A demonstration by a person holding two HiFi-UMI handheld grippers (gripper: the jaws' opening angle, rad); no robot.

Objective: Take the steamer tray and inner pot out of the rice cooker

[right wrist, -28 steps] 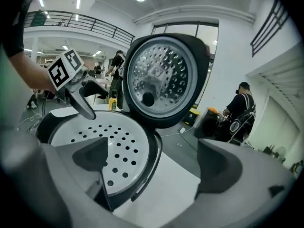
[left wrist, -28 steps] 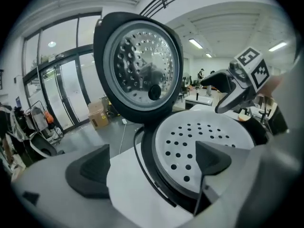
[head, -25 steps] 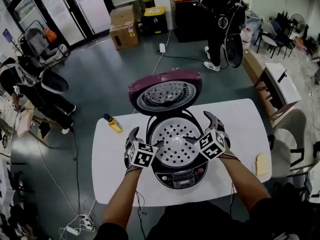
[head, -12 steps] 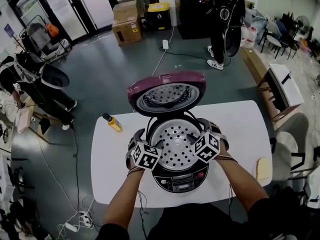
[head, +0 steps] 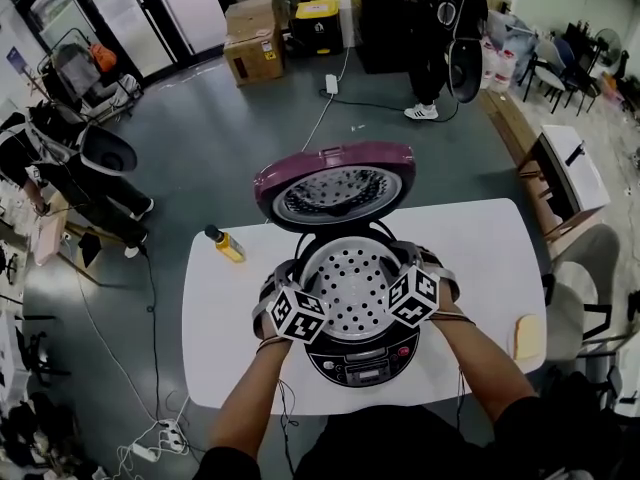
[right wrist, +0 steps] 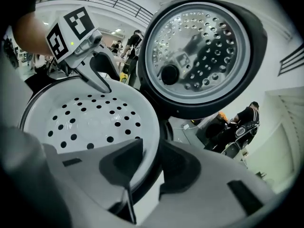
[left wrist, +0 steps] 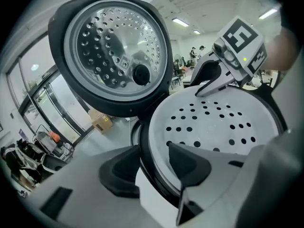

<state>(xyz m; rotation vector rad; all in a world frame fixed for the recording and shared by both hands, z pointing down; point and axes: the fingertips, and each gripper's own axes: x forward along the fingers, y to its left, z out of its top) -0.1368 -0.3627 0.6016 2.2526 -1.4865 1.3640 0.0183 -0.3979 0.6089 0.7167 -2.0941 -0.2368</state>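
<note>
White steamer tray (head: 352, 286), rim clamped by just-closing left tool (left wrist: 152, 167) and right tool (right wrist: 149, 163), hides the inner pot.

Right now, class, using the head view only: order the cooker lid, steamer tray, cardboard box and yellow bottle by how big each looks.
Largest to smallest:
1. cooker lid
2. steamer tray, partly covered
3. cardboard box, which stands farther away
4. yellow bottle
</note>
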